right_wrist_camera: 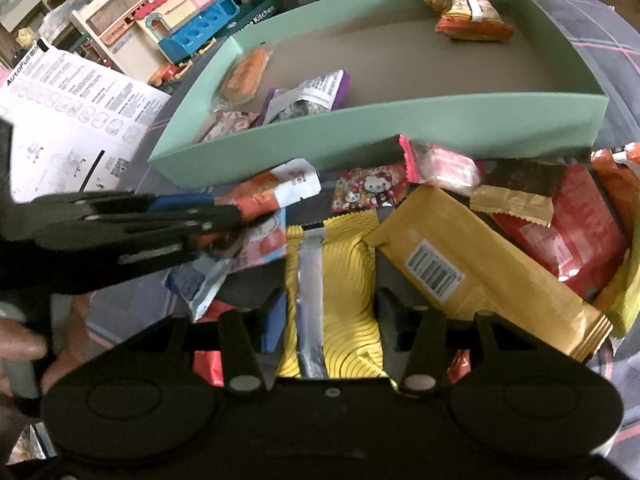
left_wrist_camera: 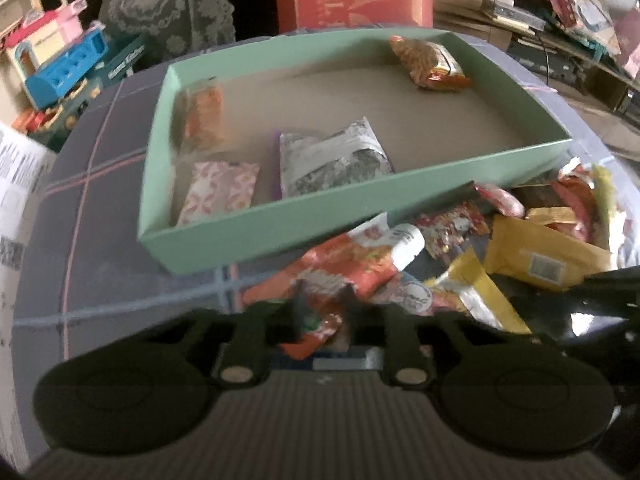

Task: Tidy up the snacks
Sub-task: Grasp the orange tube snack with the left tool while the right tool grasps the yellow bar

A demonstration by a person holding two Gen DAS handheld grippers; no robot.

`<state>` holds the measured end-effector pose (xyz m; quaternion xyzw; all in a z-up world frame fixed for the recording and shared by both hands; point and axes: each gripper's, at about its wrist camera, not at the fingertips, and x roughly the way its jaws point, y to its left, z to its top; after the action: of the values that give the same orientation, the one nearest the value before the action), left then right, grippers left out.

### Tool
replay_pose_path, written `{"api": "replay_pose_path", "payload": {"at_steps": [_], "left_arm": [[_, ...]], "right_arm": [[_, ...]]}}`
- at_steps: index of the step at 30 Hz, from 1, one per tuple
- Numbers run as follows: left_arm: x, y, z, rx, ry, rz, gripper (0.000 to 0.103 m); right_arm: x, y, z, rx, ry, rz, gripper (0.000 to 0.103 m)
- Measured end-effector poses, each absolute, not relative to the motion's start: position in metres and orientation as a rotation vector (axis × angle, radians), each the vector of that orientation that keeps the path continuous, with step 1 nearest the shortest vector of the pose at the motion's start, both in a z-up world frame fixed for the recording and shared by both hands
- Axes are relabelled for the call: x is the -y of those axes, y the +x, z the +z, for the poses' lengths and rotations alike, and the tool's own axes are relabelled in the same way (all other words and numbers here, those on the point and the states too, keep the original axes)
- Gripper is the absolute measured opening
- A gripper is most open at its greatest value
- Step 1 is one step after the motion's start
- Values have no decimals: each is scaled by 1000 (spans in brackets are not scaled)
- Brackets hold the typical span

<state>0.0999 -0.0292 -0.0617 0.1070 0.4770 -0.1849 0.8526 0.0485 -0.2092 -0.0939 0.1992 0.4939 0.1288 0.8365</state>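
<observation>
Left gripper (right_wrist_camera: 230,226), reaching in from the left of the right wrist view, with its fingers (right_wrist_camera: 216,214) closed on the edge of an orange-and-white snack packet (right_wrist_camera: 280,190) at the near-left corner of the pile. Right gripper (right_wrist_camera: 332,312) poised over a yellow wavy-striped packet (right_wrist_camera: 340,300); its fingers stand apart on either side of the packet and do not appear to press it, so it holds nothing. The packet's long axis runs straight ahead along the fingers, toward the green tray (right_wrist_camera: 400,128), which lies just beyond the pile on the plaid-covered desk (right_wrist_camera: 592,20). The right gripper is the nearer of the two to this packet. A gold bar with a barcode (right_wrist_camera: 472,268) lies diagonally, touching the packet's right edge.

The tray already contains four items: a pink floral pouch (left_wrist_camera: 220,192), a grey foil pouch (left_wrist_camera: 332,160), an orange packet (left_wrist_camera: 204,116) against the left wall and an orange-gold packet (left_wrist_camera: 432,64) at the far right. Most snacks are judged still unsorted.
</observation>
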Motion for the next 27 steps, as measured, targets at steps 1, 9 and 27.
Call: {"api": "replay_pose_path", "payload": {"at_steps": [1,9,27], "left_arm": [[24,96,-60,-1018,219,-386,5],[17,92,-58,-997,257,-353,54],[61,111,-78,-1022,377,-454,22]], "right_arm": [[210,47,-94,-1043,421,274,48],[209,46,-94,-1030,415,272,48],[215,40,-96,-1022,463,290,49]]}}
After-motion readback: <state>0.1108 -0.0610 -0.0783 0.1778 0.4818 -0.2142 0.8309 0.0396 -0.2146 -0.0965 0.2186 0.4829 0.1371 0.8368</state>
